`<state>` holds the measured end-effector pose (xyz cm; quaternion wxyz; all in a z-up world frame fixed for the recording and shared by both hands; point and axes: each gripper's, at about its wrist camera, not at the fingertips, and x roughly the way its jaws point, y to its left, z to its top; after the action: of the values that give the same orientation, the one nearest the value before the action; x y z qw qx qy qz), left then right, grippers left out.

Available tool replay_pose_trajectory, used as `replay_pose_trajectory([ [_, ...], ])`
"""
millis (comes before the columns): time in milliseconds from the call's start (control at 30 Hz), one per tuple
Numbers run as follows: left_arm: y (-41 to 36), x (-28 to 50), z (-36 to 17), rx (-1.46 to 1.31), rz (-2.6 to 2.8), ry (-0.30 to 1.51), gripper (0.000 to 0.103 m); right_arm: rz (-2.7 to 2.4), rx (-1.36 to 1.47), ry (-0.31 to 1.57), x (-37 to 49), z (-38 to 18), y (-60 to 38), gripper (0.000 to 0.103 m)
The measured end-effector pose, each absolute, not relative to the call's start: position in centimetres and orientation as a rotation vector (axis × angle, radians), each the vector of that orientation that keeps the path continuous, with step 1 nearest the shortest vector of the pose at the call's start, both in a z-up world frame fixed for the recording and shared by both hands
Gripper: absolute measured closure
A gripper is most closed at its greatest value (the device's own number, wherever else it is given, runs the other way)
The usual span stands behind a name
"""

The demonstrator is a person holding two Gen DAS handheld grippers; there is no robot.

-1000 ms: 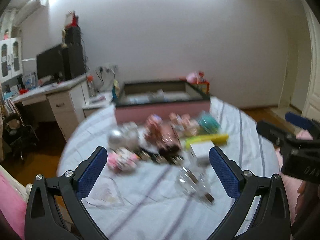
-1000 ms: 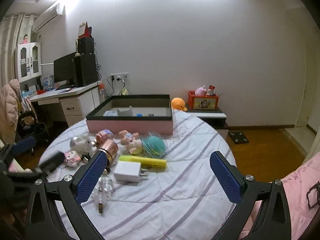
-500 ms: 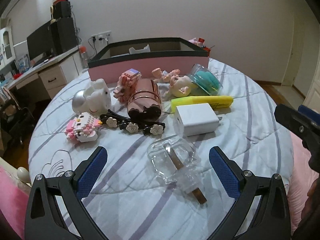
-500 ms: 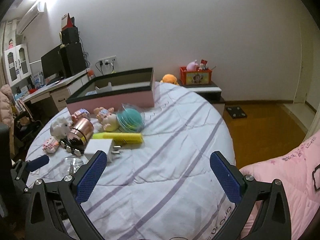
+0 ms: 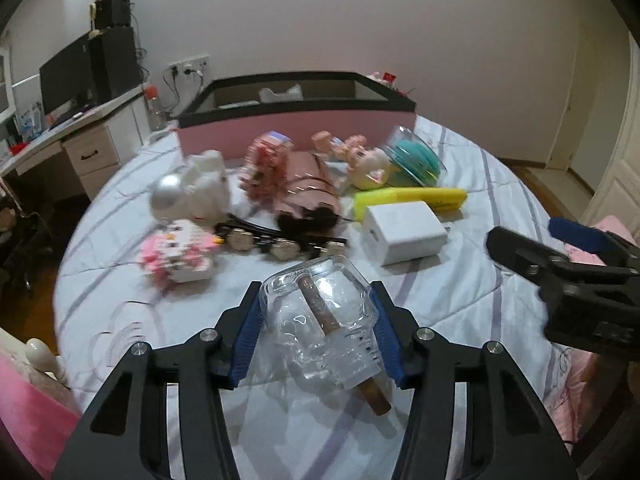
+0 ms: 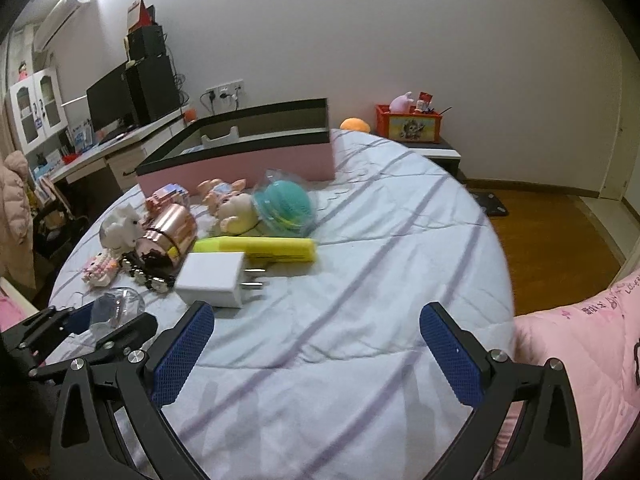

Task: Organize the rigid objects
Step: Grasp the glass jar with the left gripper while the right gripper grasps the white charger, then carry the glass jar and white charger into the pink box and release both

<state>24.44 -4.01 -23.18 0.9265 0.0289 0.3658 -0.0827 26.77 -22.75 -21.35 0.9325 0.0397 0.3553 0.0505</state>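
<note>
A clear glass bottle (image 5: pixel 332 344) with a brown stopper lies on the striped bed cover (image 5: pixel 460 296). My left gripper (image 5: pixel 316 300) is closing on it, and both blue pads touch its sides. The right wrist view shows this gripper (image 6: pixel 100 320) and the bottle (image 6: pixel 120 304) at the lower left. My right gripper (image 6: pixel 316 320) hangs open over bare cover with nothing between its fingers, and it shows at the right of the left wrist view (image 5: pixel 560 252). A pink box (image 5: pixel 296 136) with a dark rim stands at the back.
Beyond the bottle lie a white charger (image 5: pixel 404 232), a yellow highlighter (image 5: pixel 412 198), a teal toy in a clear shell (image 5: pixel 416 158), a pig doll (image 5: pixel 364 160), a rose-gold cup (image 5: pixel 308 192), a white rabbit (image 5: pixel 192 192), a pink block toy (image 5: pixel 176 256) and a flowered hair clip (image 5: pixel 280 244).
Both grippers have sunk and tilted down toward the bed. The left gripper's wide-open jaws have come in around the glass bottle. The right gripper stays open.
</note>
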Motion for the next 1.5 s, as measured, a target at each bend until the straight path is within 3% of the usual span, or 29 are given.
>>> replay_pose_trajectory([
  [500,1.3,24.2,-22.3,0.031,-0.129,0.731,0.050,0.170,0.048,0.860,32.3,-23.7,-16.4,0.001],
  [633,1.2,24.7,-22.5,0.022,-0.149,0.739,0.050,0.160,0.025,0.878,32.8,-24.0,-16.3,0.028],
  [700,0.9,24.9,-22.6,0.029,-0.155,0.744,0.050,0.167,0.000,0.878,32.7,-24.0,-16.1,0.036],
  [1100,-0.5,25.2,-21.1,0.052,-0.173,0.712,0.050,0.216,0.039,0.812,30.2,-22.8,-18.2,0.036],
  [1500,-1.7,24.1,-15.0,0.057,-0.124,0.519,0.050,0.244,0.069,0.551,26.0,-15.3,-19.2,0.036],
])
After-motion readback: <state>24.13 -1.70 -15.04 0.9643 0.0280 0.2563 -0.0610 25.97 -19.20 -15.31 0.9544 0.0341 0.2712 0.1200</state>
